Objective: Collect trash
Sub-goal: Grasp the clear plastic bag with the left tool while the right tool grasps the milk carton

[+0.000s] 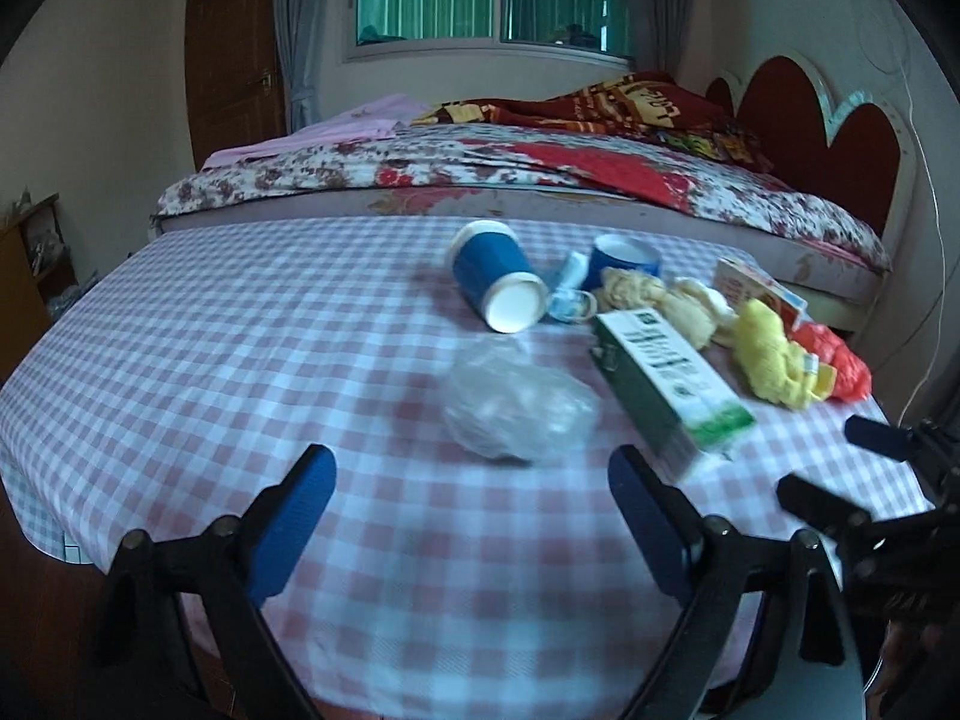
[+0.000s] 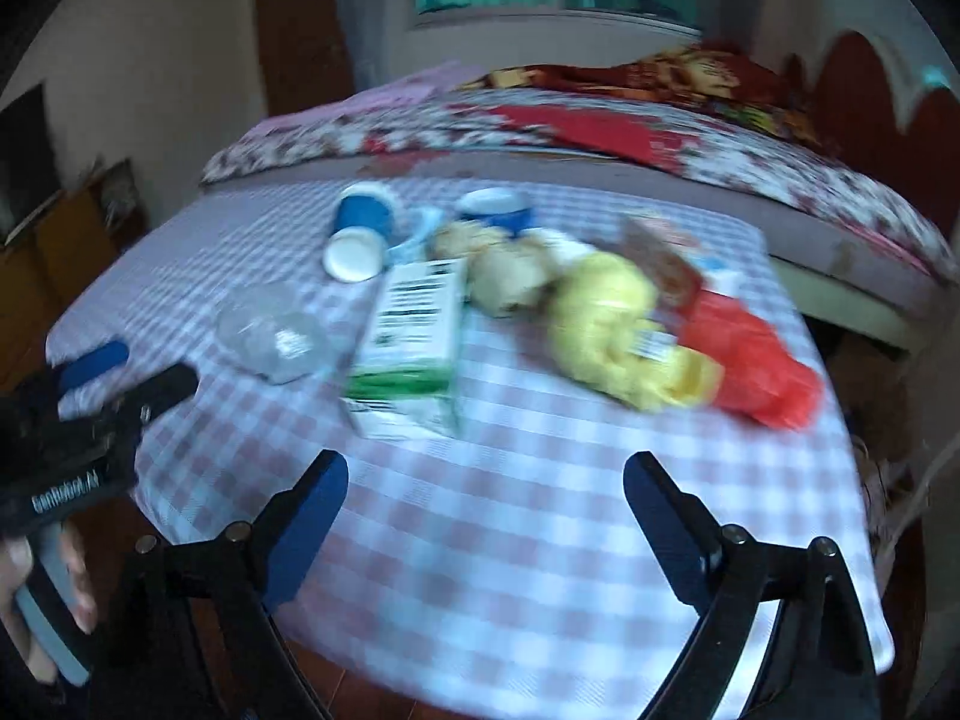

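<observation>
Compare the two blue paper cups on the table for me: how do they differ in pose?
The near blue cup lies tipped on its side, its white end facing the camera; the far blue cup stands with a white rim on top. The near cup lies clear on the checked tablecloth; the far cup is partly hidden behind crumpled trash. Both are blue with white rims and sit near the table's far edge.

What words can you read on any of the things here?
"GenRobot.AI": white letters on the black body of the left tool.
Green and white carton: dark print, too blurred to read.
Blanket on the bed: yellow letters, upside down and unreadable.
Small box at the back: print too blurred.
</observation>
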The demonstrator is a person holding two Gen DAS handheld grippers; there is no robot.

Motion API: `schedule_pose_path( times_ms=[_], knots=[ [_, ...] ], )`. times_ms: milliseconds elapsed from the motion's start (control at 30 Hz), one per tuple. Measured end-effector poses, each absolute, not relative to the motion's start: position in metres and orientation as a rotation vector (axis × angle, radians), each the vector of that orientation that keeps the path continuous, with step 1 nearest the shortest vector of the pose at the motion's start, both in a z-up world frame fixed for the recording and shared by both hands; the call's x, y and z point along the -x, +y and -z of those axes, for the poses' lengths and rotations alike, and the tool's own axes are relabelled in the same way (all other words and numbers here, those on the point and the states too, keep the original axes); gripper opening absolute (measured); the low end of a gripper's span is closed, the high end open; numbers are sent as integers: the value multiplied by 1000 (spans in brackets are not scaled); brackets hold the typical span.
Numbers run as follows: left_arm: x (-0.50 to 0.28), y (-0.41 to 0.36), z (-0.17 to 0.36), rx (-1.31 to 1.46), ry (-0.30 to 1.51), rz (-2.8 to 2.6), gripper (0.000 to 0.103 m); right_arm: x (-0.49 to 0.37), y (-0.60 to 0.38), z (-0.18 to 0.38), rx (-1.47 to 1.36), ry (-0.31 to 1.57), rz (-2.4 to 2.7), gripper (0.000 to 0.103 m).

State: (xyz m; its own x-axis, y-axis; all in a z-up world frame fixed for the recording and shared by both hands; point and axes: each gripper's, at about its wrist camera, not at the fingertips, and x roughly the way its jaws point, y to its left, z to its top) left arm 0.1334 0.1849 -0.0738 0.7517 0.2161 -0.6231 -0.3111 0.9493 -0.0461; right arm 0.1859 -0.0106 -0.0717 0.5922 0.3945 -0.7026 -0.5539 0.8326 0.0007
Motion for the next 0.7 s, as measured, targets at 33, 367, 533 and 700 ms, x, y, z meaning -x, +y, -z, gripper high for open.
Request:
schedule_pose_path(
  times_ms=[33,367,533,700],
  knots=[
    [-136,188,76,155,666,-286,92,-187,-4,74,240,756,-564,94],
    [-179,198,88,191,695,-201,91,-240,45,108,273,831,-616,72],
    [-201,191,103,164,757,-181,84,-253,32,111,261,848,-609,60],
    [-211,187,111,159,798,-151,51,-256,32,110,255,853,-618,61]
  ],
)
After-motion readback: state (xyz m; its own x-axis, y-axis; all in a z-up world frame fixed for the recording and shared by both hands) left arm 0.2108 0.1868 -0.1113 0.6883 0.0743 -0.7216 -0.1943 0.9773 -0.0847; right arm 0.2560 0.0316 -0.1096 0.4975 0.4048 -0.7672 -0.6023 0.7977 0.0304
